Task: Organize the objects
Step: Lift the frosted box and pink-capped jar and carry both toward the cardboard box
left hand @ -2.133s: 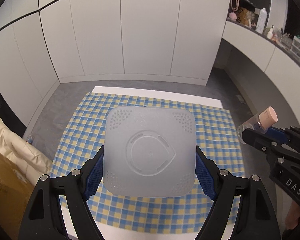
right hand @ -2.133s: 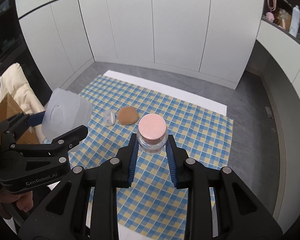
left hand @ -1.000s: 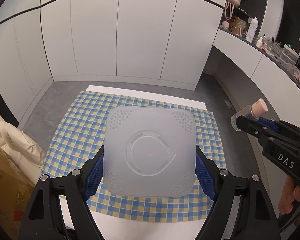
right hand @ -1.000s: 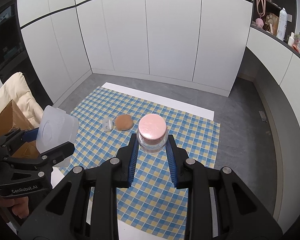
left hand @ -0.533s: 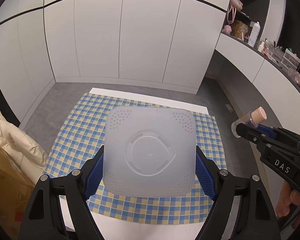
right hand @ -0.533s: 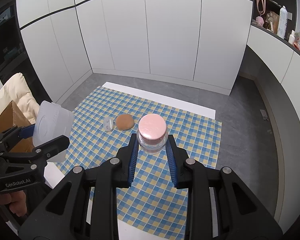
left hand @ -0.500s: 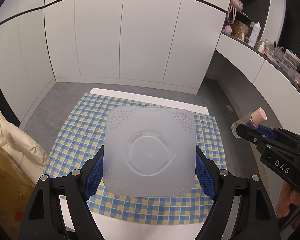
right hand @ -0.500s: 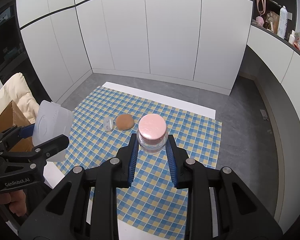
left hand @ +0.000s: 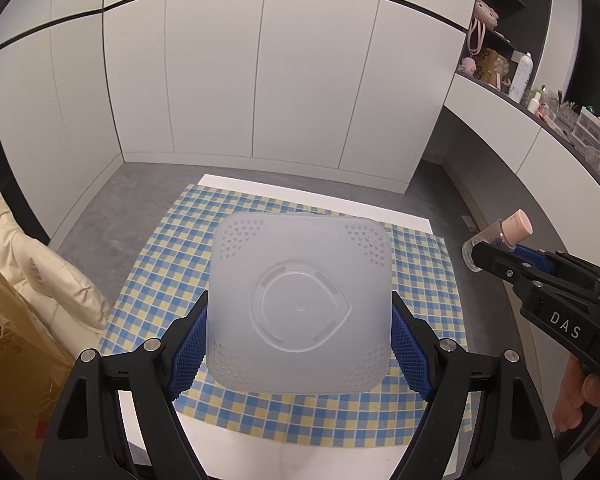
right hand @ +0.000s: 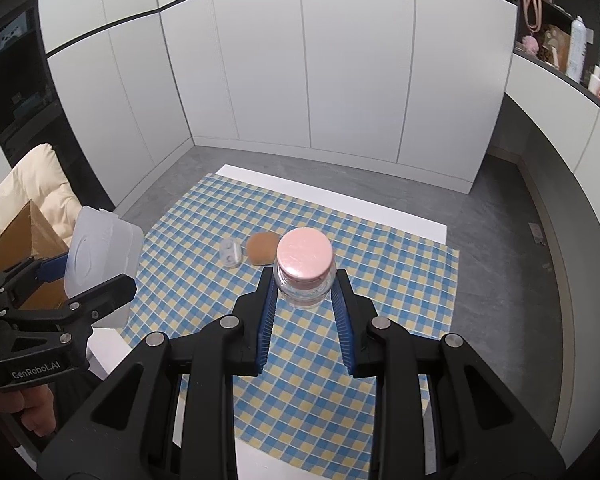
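My left gripper (left hand: 300, 328) is shut on a frosted square plastic container (left hand: 300, 304), held in the air with its base facing the camera. The same container (right hand: 100, 256) shows at the left of the right wrist view. My right gripper (right hand: 304, 300) is shut on a small clear glass jar with a pink lid (right hand: 305, 266), held above the blue-and-yellow checked cloth (right hand: 380, 280). That jar (left hand: 500, 236) also appears at the right edge of the left wrist view. On the cloth lie a brown round object (right hand: 262, 248) and a small white object (right hand: 230, 253), side by side.
The cloth covers a white table (left hand: 320, 196) with grey floor around it. A cardboard box (right hand: 16, 240) and a cream cushion (left hand: 28, 264) stand at the left. White cabinets fill the back wall; a cluttered shelf (left hand: 540, 96) runs along the right.
The left gripper has drifted sideways with the container, so the table sits a little more to the right in its view. The right gripper holds still with the jar.
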The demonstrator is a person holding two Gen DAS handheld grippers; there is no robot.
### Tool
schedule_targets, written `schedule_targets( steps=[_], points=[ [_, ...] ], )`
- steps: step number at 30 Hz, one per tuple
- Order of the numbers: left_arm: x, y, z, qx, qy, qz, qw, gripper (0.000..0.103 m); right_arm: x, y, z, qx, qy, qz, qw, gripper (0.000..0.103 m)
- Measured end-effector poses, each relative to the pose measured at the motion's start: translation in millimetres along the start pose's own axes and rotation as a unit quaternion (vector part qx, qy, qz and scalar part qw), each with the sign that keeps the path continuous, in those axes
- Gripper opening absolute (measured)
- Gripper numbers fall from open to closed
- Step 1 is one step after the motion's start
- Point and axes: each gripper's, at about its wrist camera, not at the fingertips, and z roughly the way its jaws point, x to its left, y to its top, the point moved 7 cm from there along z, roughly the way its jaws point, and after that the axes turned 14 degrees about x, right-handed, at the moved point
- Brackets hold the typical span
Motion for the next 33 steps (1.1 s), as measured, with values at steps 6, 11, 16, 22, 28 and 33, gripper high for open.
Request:
schedule_targets(
  steps=[6, 11, 16, 22, 28, 33],
  points=[
    [17.7, -3.2, -6.0, -0.007, 0.008, -0.008, 0.9999, 0.081, 21.9, 7.2, 4.3, -0.001, 0.003, -0.017, 1.000, 0.029],
    [29.0, -5.2, -11.6, -0.013, 0.012, -0.014, 0.9997, 0.081, 40.2, 11.1, 6.8, -0.004, 0.004, -0.031, 1.000, 0.029],
    [42.7, -7.4, -15.6, -0.016, 0.021, -0.023, 0.9994, 0.081, 54.6, 14.0, 11.8, -0.002, 0.011, -0.040, 0.999, 0.029],
    [61.0, -12.5, -20.6, -0.018, 0.028, -0.036, 0.9988, 0.081, 70.1, 18.1, 15.7, -0.003, 0.018, -0.053, 0.998, 0.029],
    [77.7, -16.2, -25.0, -0.020, 0.034, -0.051, 0.9979, 0.081, 84.9, 22.2, 19.2, -0.004, 0.024, -0.066, 0.998, 0.029],
    [90.2, -18.8, -28.2, -0.022, 0.040, -0.061, 0.9971, 0.081, 97.0, 23.8, 19.9, -0.004, 0.029, -0.075, 0.997, 0.029]
  ],
)
